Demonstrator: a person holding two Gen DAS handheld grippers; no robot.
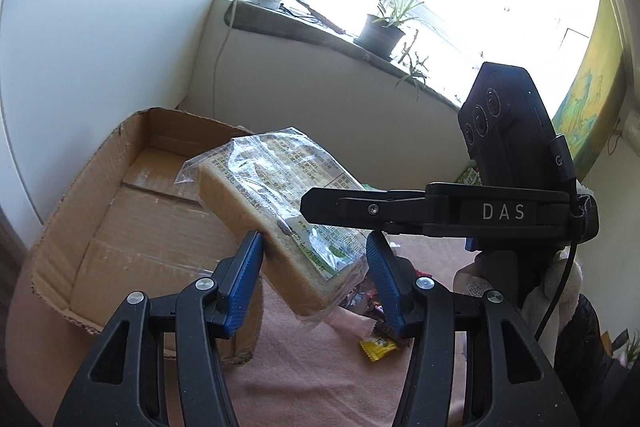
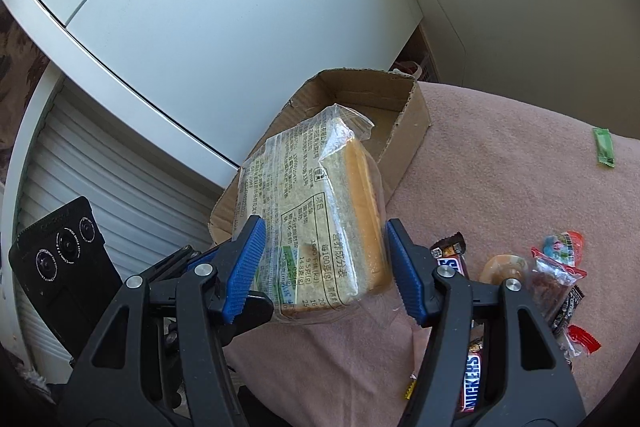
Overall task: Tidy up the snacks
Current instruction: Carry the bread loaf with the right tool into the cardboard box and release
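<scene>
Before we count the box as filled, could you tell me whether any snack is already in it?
No; the box shows only bare cardboard, and the bread hangs above the cloth.

Cardboard box [image 1: 100, 211] interior unobstructed
</scene>
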